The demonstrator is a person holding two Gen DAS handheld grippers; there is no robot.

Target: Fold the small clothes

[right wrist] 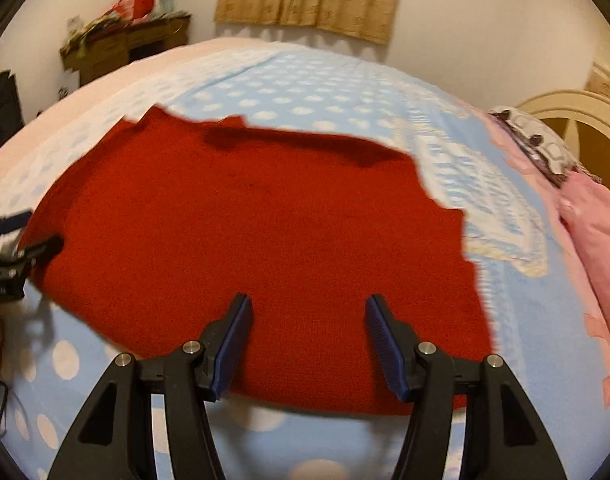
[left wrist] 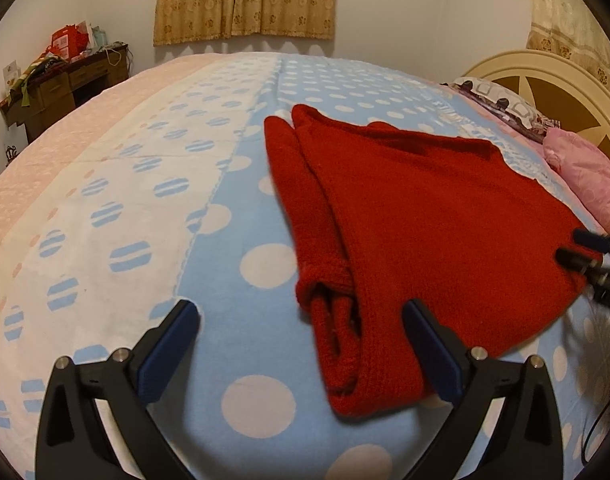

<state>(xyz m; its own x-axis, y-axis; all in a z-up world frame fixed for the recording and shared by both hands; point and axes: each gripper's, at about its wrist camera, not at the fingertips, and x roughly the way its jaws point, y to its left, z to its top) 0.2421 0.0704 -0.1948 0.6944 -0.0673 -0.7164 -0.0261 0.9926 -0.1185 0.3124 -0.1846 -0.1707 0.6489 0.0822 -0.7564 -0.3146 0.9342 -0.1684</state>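
**Me:** My left claw (left wrist: 301, 340) stands as wide apart as it goes, with nothing pressed between the pads. The folded-in sleeve edge of the red sweater (left wrist: 405, 216) lies between the fingers, the right pad over the knit and the left pad over bare blanket. My right claw (right wrist: 307, 340) is half apart and also empty, hovering above the sweater's near hem.

**Partner:** So where is the garment in all this?

**Me:** Flat on the bed (left wrist: 233, 272), on the blue dotted blanket, with its left side already turned in as a long double layer. The right side looks unfolded.

**Partner:** What would make this step go well?

**Me:** I reckon each claw should take a corner of the near hem, biting through every layer, or the sleeve will slide out. The knit is thick and soft, so I'd go down onto the blanket before closing. Then lift both corners level and together, carry them toward the collar and lay the fold straight.

**Partner:** Any risk?

**Me:** Catching the blanket along with the wool. The pink pillow (left wrist: 585, 176) sits well clear.
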